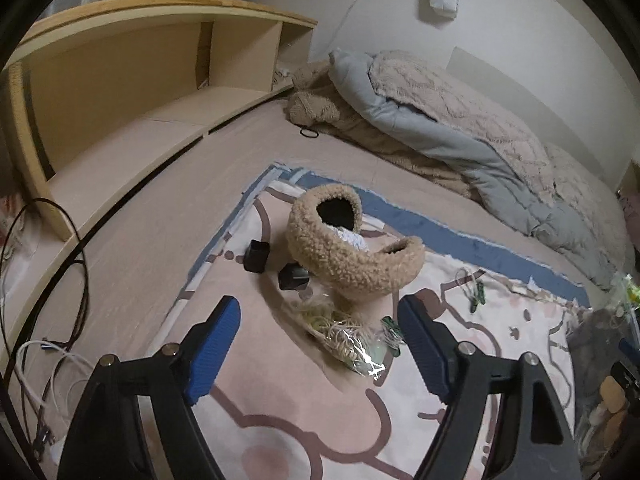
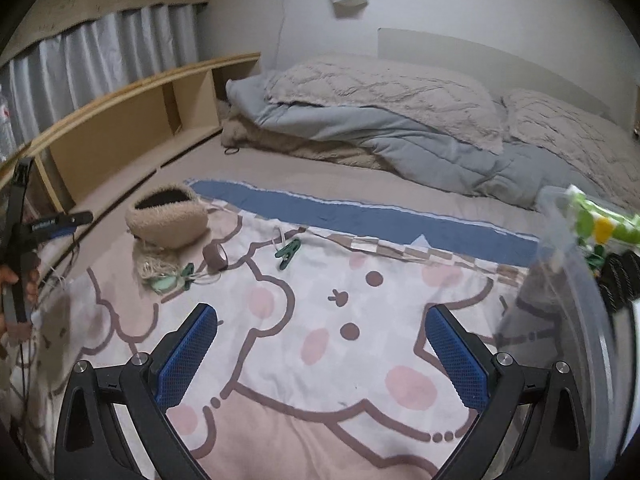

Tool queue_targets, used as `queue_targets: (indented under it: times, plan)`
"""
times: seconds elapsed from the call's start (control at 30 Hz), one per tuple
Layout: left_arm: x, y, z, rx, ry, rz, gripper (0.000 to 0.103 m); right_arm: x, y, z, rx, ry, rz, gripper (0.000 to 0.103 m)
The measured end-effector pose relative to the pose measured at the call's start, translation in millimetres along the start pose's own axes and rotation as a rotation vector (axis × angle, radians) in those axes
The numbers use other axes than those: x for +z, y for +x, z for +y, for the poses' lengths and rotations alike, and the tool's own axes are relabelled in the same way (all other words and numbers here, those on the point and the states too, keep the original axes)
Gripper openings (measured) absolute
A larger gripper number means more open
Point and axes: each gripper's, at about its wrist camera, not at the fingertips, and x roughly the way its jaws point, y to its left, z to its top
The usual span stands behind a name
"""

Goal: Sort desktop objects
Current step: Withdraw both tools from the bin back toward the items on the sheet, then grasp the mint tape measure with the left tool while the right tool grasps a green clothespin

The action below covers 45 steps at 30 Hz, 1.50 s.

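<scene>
Small stuff spread on a cartoon cloth on the bed, both tongs empty over it.

Bed (image 2: 280, 168) serves as work surface w/ cartoon cloth (image 2: 320, 320) laid flat, prob. to keep bits together. Clear bin (image 2: 568, 248) sits at cloth's right edge, already w/ items in it, likely the sort target. Fuzzy pouch (image 1: 352, 252) lies mouth-open, on its side, near the raffia bag (image 1: 352, 340). Tape roll (image 2: 216, 257), green clip (image 2: 289, 251) & two black blocks (image 1: 256, 256) lie loose. Left tongs (image 1: 320, 344) apart, raffia bag between the pads but not pinched; right tongs (image 2: 320, 356) apart, over bare cloth.
</scene>
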Motion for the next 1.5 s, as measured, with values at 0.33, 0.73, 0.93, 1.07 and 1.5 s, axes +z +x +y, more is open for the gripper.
queue_targets:
  times: [0.33, 0.73, 0.93, 1.07, 1.5]
  plan:
    - [-28, 21, -43, -0.052, 0.155, 0.020, 0.069, 7, 76, 16, 0.089, 0.029, 0.055, 0.103]
    - [-84, 83, -42, -0.047, 0.177, 0.172, 0.059, 26, 150, 16, 0.153, 0.184, 0.130, 0.103]
    - [-80, 105, -52, 0.012, 0.228, 0.144, 0.059, 34, 181, 4, 0.160, 0.293, 0.159, 0.091]
    - [-80, 118, -53, 0.050, 0.257, 0.129, 0.051, 37, 201, 4, 0.140, 0.308, 0.183, 0.087]
    - [-106, 90, -64, -0.059, 0.362, 0.151, 0.049, 38, 239, 4, 0.211, 0.310, 0.257, 0.014]
